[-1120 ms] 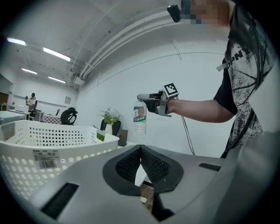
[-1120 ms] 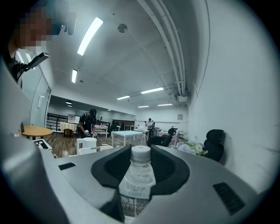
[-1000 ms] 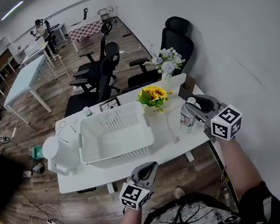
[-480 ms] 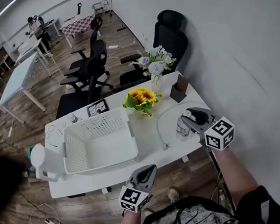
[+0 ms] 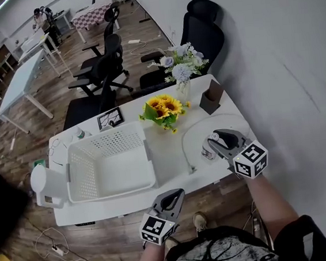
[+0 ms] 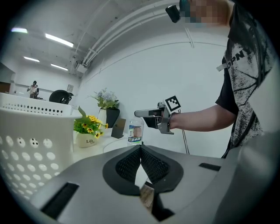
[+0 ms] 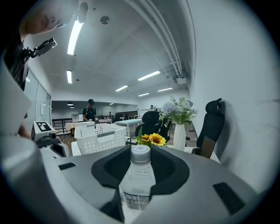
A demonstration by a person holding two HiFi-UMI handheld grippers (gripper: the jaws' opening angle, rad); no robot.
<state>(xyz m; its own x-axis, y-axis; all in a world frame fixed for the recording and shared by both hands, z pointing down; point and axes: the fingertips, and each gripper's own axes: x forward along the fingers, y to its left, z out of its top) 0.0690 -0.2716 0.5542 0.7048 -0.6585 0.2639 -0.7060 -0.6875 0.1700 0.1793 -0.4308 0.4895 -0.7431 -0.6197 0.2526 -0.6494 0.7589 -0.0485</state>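
My right gripper (image 5: 218, 144) is shut on a clear water bottle (image 5: 209, 149) with a white cap, held upright over the white table's (image 5: 173, 175) right front corner. In the right gripper view the bottle (image 7: 137, 181) fills the gap between the jaws. The left gripper view shows the bottle (image 6: 136, 131) low by the tabletop; whether it touches I cannot tell. My left gripper (image 5: 171, 199) hangs in front of the table's near edge, jaws shut with nothing between them (image 6: 141, 152).
A white perforated basket (image 5: 148, 157) takes the table's left half. A sunflower pot (image 5: 164, 109), a vase of pale flowers (image 5: 181, 73), a dark holder (image 5: 212, 98) and a white cable (image 5: 185, 148) lie behind the bottle. Black chairs (image 5: 199, 30) stand beyond.
The right gripper has brought the bottle down towards the tabletop at the right front corner. The left gripper has sunk lower; the basket rim now sits higher in its view.
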